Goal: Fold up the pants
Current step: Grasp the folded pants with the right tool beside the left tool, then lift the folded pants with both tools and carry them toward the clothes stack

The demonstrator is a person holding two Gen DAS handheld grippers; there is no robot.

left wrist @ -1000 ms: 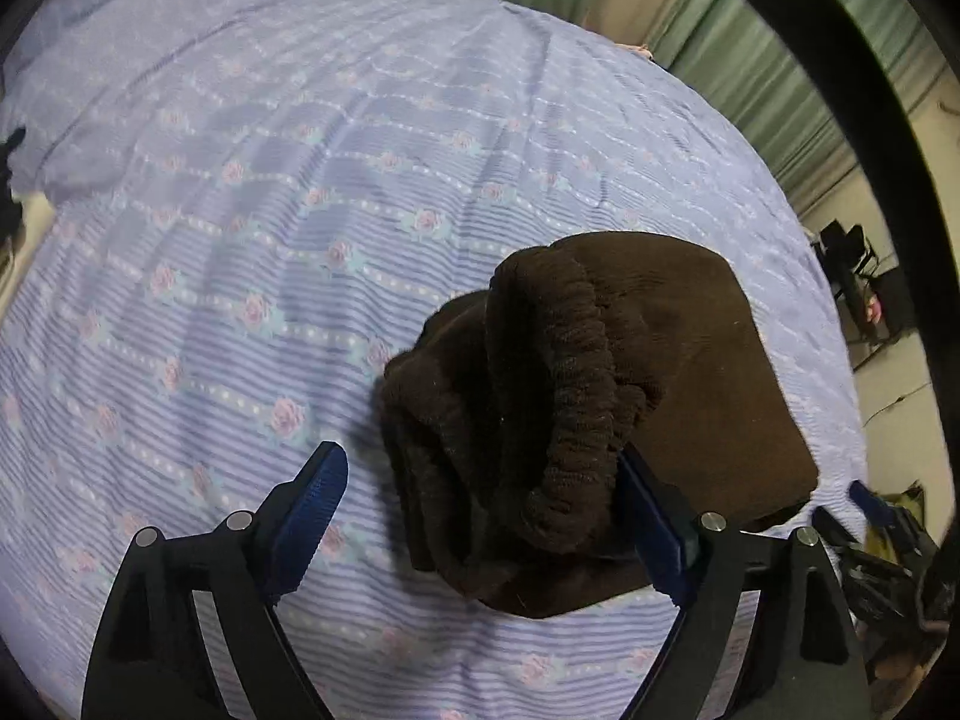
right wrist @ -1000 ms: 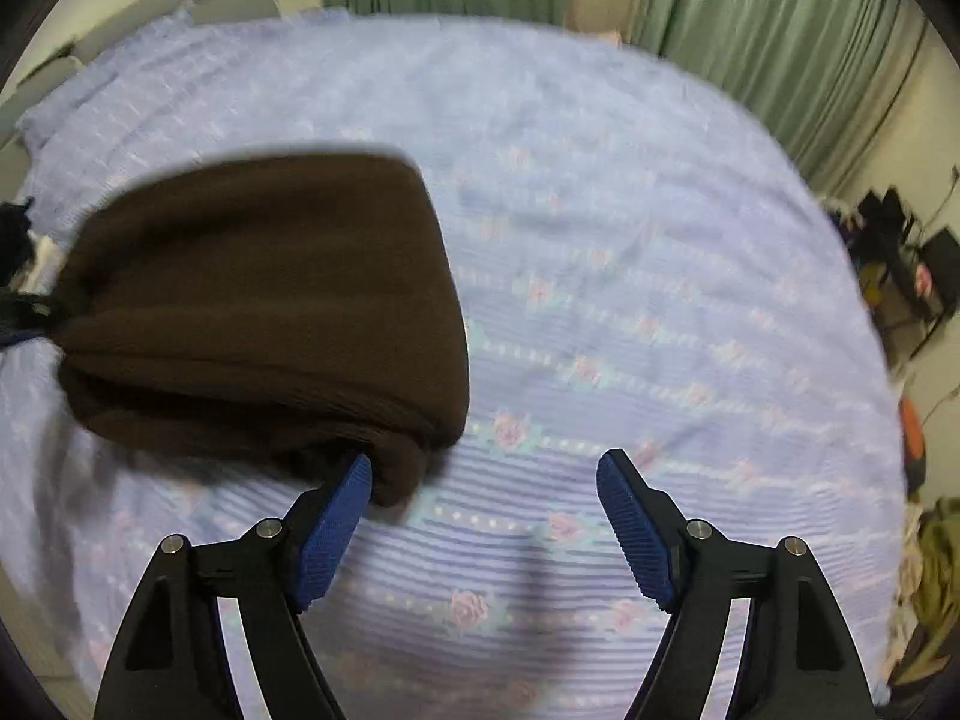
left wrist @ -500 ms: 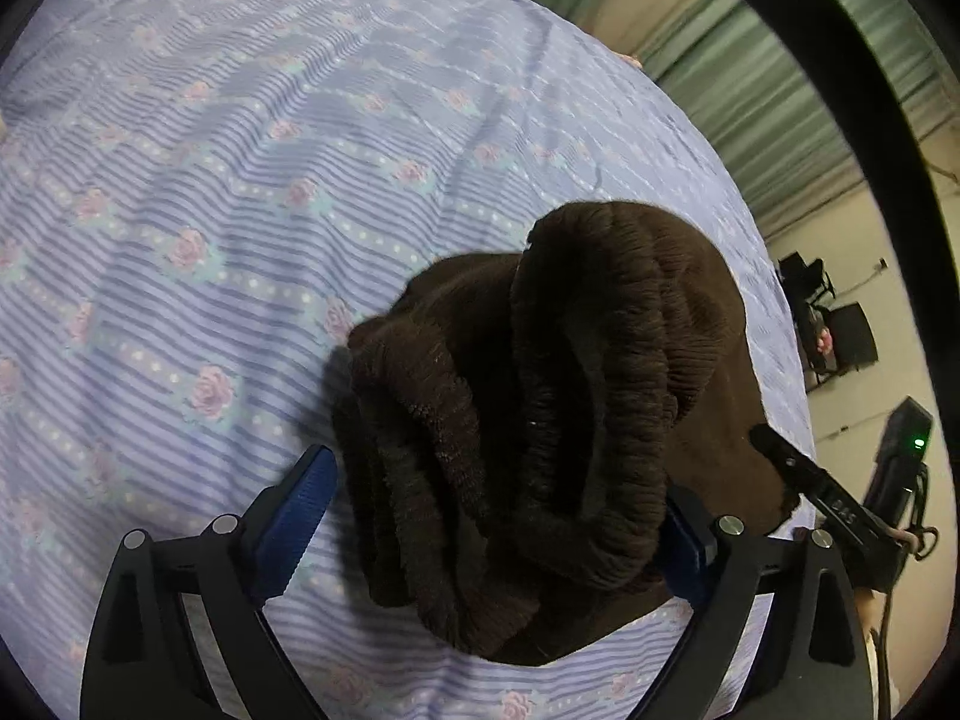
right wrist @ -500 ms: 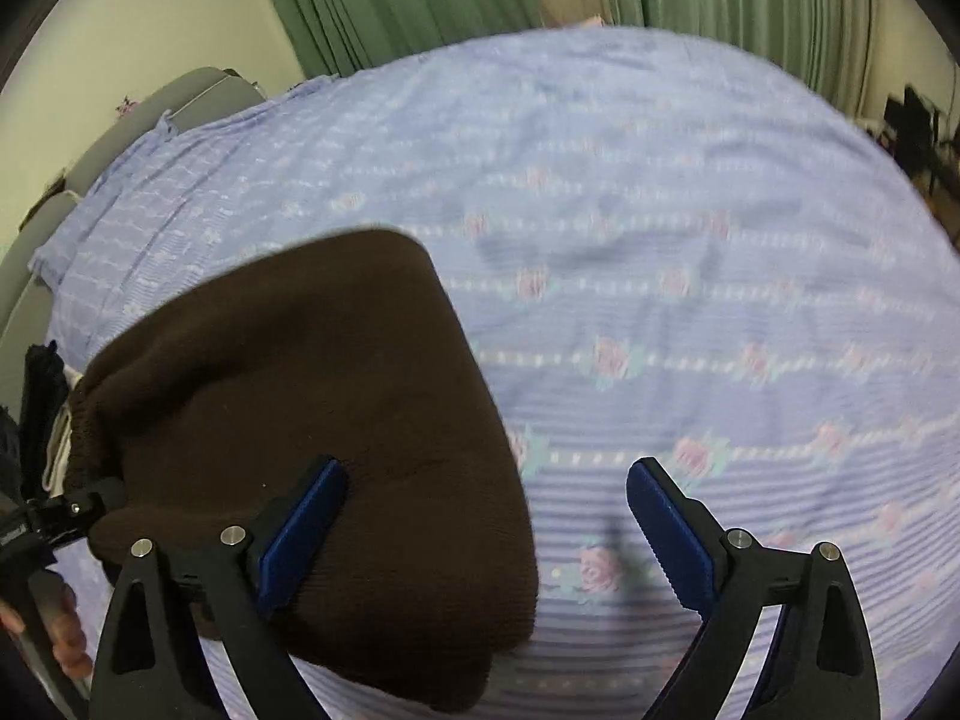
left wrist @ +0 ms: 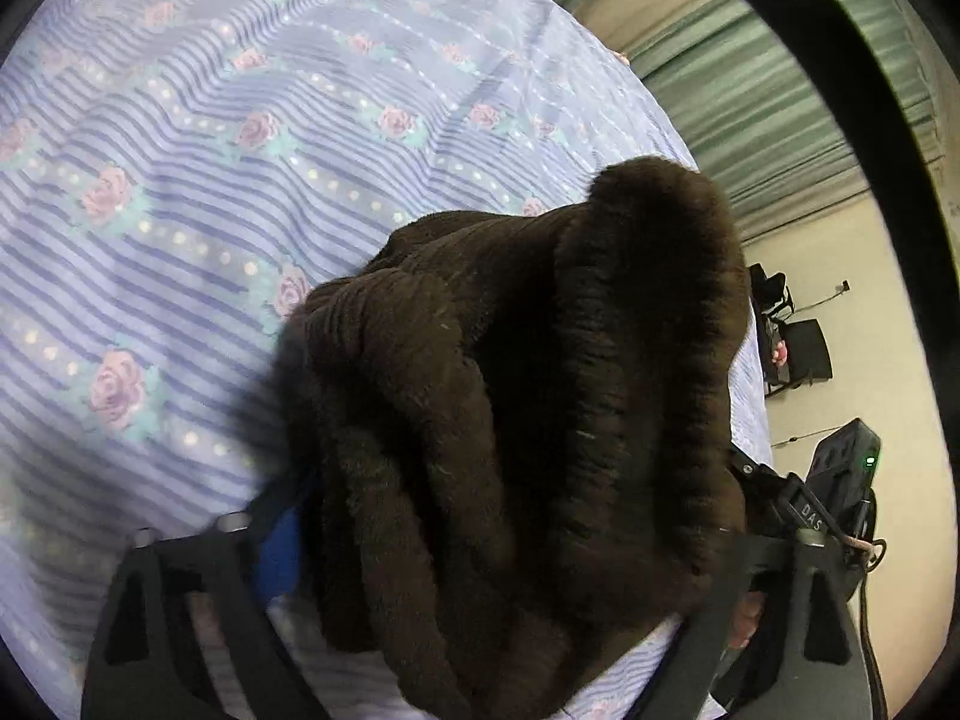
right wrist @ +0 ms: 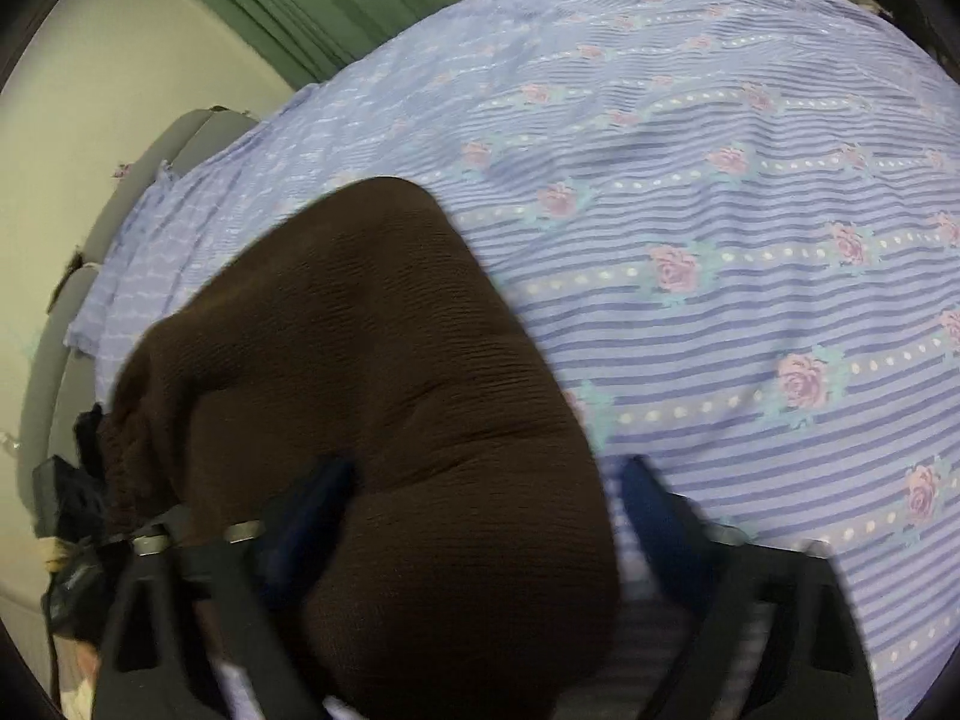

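1. Pants (left wrist: 516, 420): one garment, dark brown and fleecy, already doubled into a thick bundle. It sat on the bed (left wrist: 180, 192), near the edge closest to me, and lay between the fingers of both tools at once.

2. Left tool (left wrist: 510, 546): one. The bundle's stacked folds and ribbed waistband filled the space between its fingers. I saw only a sliver of blue pad on the left finger, touching or just beside the cloth; the right pad was hidden by the fabric. I could not tell whether the jaws pressed the cloth or merely stood around it.

3. Right tool (right wrist: 480, 516): one. Its fingers stood wide apart. The left blue pad touched or pressed into the bundle's smooth folded side; the right pad stood just beside the cloth edge, over the bed sheet. I judged the jaws open, holding nothing.

4. Governing relation: the bundle ran crosswise between the two tools, with the layered waistband end toward the left tool and the smooth closed fold toward the right tool (right wrist: 384, 360). Both tools were about equally near, one at each end. I judged that any next move, squeezing or lifting the bundle, would turn on both ends being taken together along that axis.

5. Surroundings, counted: one bed with blue striped, rose-printed sheet; green curtains (left wrist: 750, 96) behind it; one dark chair (left wrist: 804, 354) on the floor, well apart.
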